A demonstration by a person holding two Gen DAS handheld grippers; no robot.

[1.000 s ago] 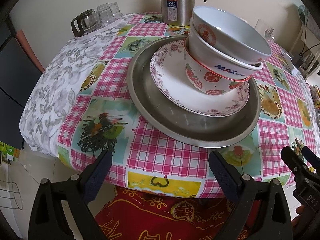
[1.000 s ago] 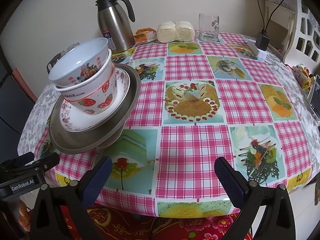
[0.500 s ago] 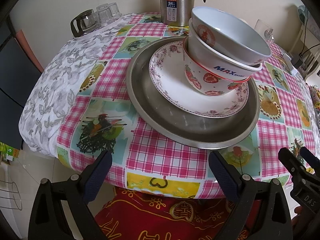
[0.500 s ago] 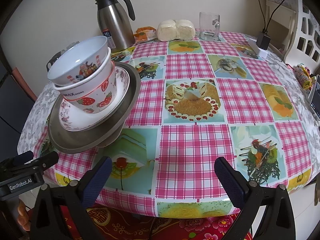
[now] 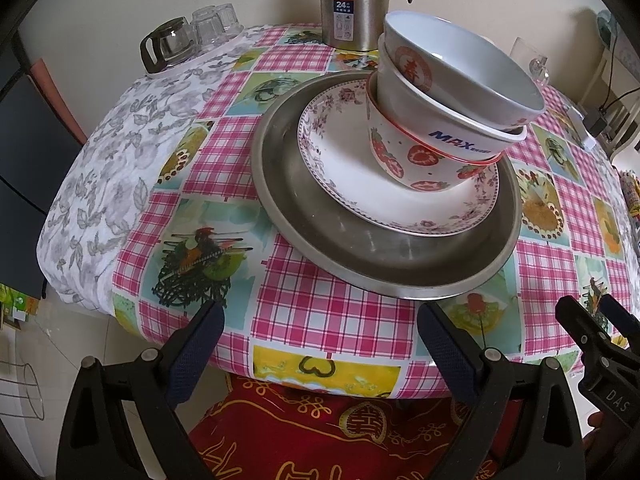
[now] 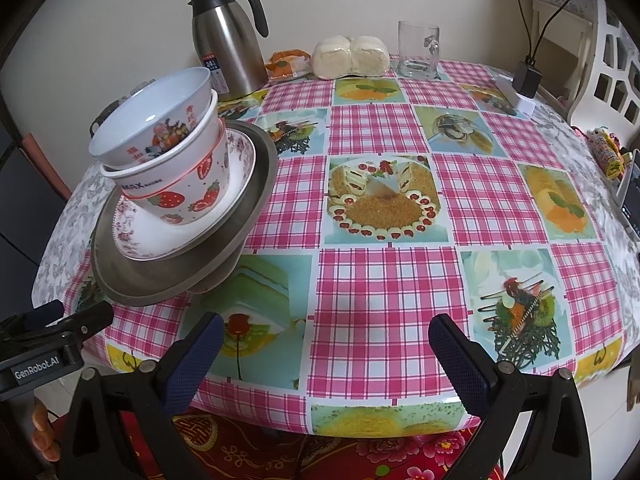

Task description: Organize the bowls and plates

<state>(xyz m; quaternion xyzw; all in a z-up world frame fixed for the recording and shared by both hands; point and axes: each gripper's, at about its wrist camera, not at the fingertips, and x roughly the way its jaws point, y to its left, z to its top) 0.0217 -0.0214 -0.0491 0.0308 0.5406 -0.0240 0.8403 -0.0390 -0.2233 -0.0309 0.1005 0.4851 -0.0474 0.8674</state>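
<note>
Change since a second before: almost nothing had moved; in the left wrist view the stack sat very slightly nearer and lower, and both grippers stayed off the table edge.

Left wrist view, left gripper (image 5: 318, 330): jaws spread wide, holding nothing, just short of the near table edge.
Left wrist view, stack: a steel tray (image 5: 344, 236) lay on the checked tablecloth (image 5: 320, 312); a floral plate (image 5: 344, 168) lay inside it; a strawberry bowl (image 5: 416, 160) stood on the plate's far right part, a MAX bowl (image 5: 448, 128) nested in it, and a white bowl (image 5: 472, 72) sat tilted on top.
Left wrist view, surroundings: a steel flask (image 5: 354, 0) stood behind the stack; a glass pot (image 5: 166, 42) stood far left.
Left wrist view, right gripper (image 5: 596, 320): seen at the right edge, fingers apart.

Right wrist view, right gripper (image 6: 322, 338): jaws wide apart, empty, at the near table edge.
Right wrist view, stack: the tray (image 6: 132, 276) with plate and bowls stood on the table's left side, well apart from a glass mug (image 6: 418, 50) and wrapped buns (image 6: 350, 56) at the far edge.
</note>
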